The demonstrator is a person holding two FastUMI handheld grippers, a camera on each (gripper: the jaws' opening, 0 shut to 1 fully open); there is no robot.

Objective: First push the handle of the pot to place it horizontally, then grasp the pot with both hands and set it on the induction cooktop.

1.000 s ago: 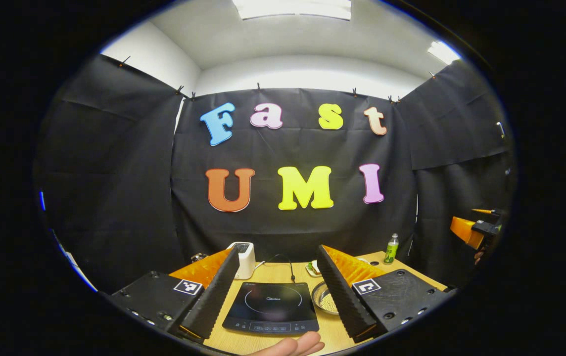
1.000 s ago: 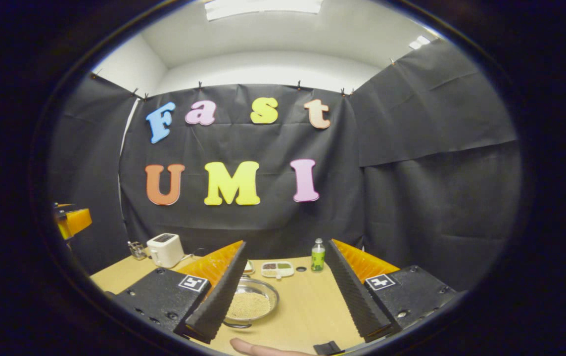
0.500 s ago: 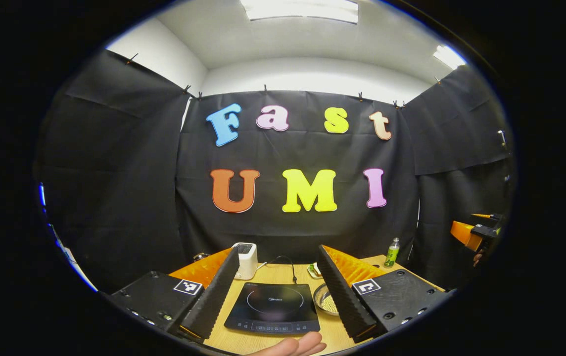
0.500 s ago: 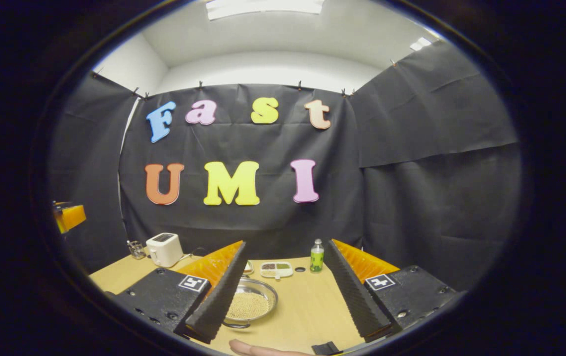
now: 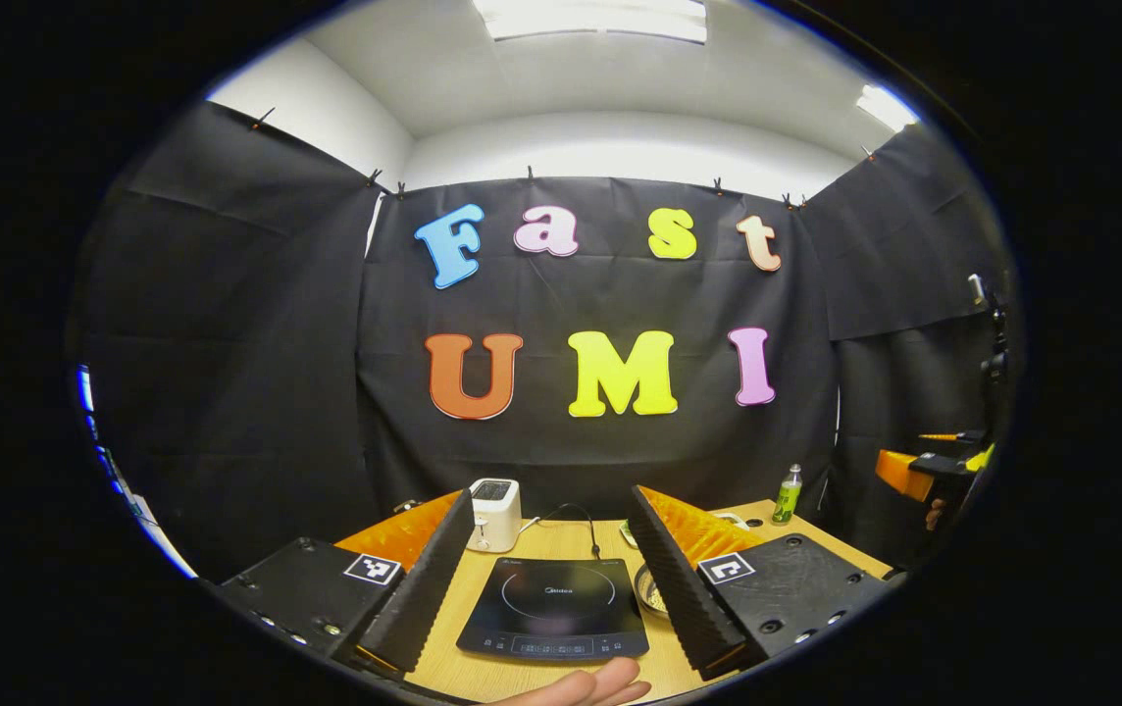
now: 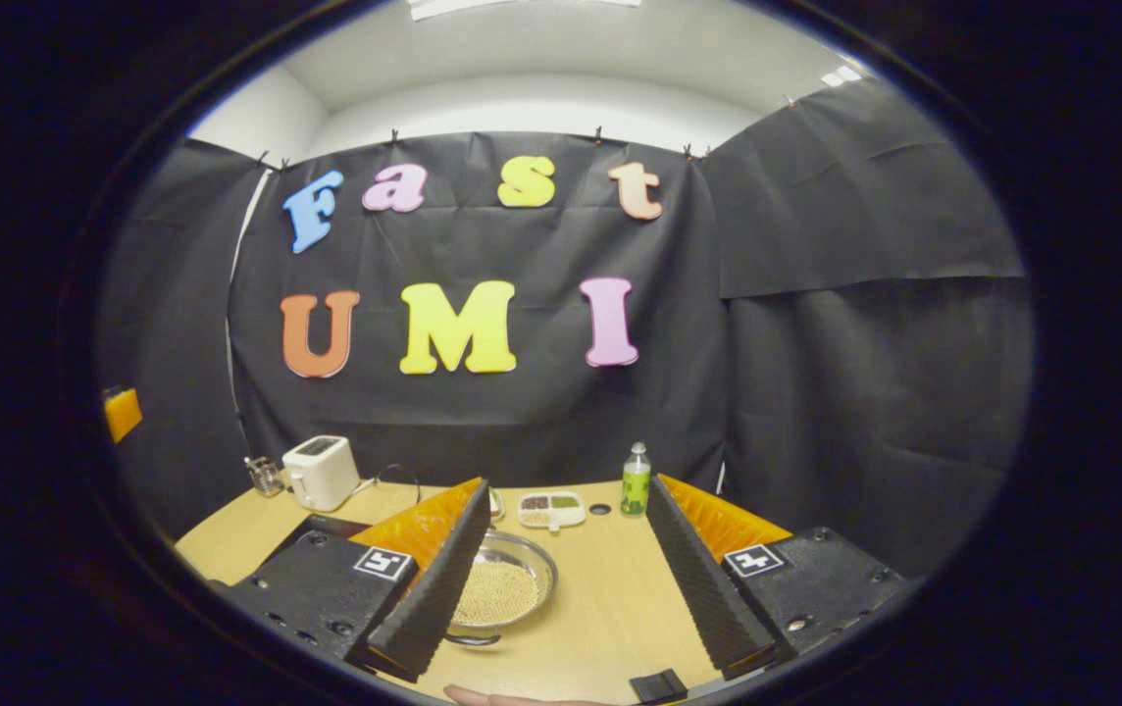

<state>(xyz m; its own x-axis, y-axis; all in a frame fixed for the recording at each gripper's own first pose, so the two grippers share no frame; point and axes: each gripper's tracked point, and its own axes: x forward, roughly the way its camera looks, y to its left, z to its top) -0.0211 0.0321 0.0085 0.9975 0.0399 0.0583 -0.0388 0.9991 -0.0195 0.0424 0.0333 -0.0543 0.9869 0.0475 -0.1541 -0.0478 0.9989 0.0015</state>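
Observation:
The pot is a shallow metal pan full of small pale grains, standing on the wooden table; its thin handle points toward me. My right gripper is open above the near table edge, and the pot lies partly behind its left finger. The black induction cooktop lies flat between the fingers of my open left gripper, which holds nothing. A sliver of the pot shows beside the left gripper's right finger. Each gripper hovers apart from the pot.
A white toaster with its cable stands behind the cooktop. A green bottle, a small divided dish and a glass holder stand along the back. A hand shows at the near edge. A small black block lies in front.
The right gripper view has tipped downward, showing more of the table and pot. The left gripper view has shifted slightly, the cooktop sliding right. Both grippers stay open.

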